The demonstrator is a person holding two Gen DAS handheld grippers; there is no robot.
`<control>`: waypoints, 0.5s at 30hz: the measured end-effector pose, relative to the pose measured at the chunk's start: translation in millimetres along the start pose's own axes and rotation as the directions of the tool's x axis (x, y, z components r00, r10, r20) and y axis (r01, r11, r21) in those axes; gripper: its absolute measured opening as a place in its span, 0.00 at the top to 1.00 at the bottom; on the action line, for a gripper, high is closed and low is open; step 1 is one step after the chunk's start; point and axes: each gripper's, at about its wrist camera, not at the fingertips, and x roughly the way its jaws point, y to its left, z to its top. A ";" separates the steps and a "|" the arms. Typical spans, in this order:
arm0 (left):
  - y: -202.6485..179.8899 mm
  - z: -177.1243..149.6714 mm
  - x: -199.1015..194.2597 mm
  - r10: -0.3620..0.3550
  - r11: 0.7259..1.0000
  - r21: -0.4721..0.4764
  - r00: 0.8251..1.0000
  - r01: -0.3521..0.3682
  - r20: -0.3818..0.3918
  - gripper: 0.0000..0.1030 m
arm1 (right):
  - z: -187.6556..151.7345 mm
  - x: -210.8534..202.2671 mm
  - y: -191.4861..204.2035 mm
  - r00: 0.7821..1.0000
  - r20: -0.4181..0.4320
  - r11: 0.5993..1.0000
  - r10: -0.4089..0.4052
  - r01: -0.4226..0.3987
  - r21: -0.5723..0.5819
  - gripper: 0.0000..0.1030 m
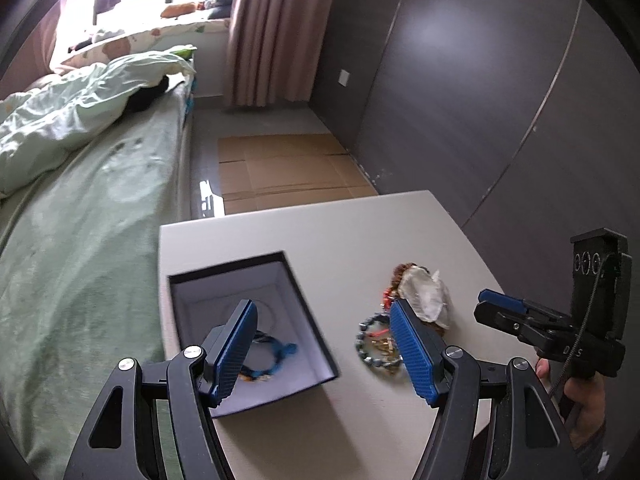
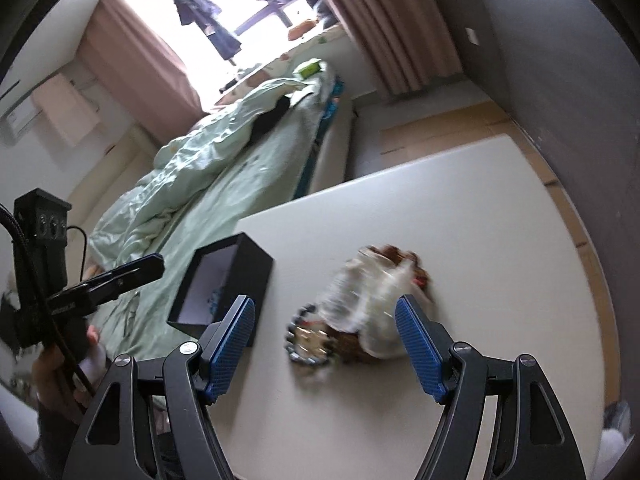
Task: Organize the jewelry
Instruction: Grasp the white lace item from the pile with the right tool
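Observation:
A dark box (image 1: 298, 312) with a white inside stands open on the white table (image 1: 340, 224); a blue cord bracelet (image 1: 280, 350) lies in it. Right of the box is a jewelry pile: a grey-blue beaded bracelet (image 1: 370, 346), a clear plastic bag (image 1: 426, 298) and brown beads (image 1: 404, 269). My left gripper (image 1: 324, 348) is open above the box's right edge, holding nothing. My right gripper (image 2: 326, 346) is open over the pile, around the blurred bag (image 2: 368, 296) and the beaded bracelet (image 2: 308, 340), and grips nothing. The box (image 2: 248, 268) sits to its left.
A bed with green bedding (image 1: 88, 240) runs along the table's left side. Flat cardboard (image 1: 288, 168) lies on the floor beyond the table, beside dark wardrobe doors (image 1: 480, 100). Each gripper shows in the other's view: the right gripper (image 1: 486, 304), the left gripper (image 2: 158, 264).

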 end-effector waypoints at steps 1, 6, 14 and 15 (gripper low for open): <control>-3.4 -0.9 1.1 -0.003 1.000 0.002 1.000 0.003 -0.001 0.32 | -2.2 -2.0 -5.3 1.000 -0.001 1.000 -0.003 0.003 0.014 0.29; -19.8 -6.7 6.9 -0.036 0.999 0.014 0.999 0.036 -0.009 0.32 | -12.9 -7.8 -27.7 1.000 -0.007 0.997 -0.009 0.009 0.081 0.29; -34.9 -12.9 14.6 -0.058 0.998 0.014 0.998 0.058 -0.003 0.32 | -21.6 -10.6 -41.3 1.000 -0.002 0.995 0.000 0.001 0.099 0.29; -36.2 -14.2 16.3 -0.062 0.998 0.016 0.998 0.062 -0.003 0.32 | -22.0 -9.6 -40.7 1.000 0.000 0.995 0.004 -0.004 0.098 0.29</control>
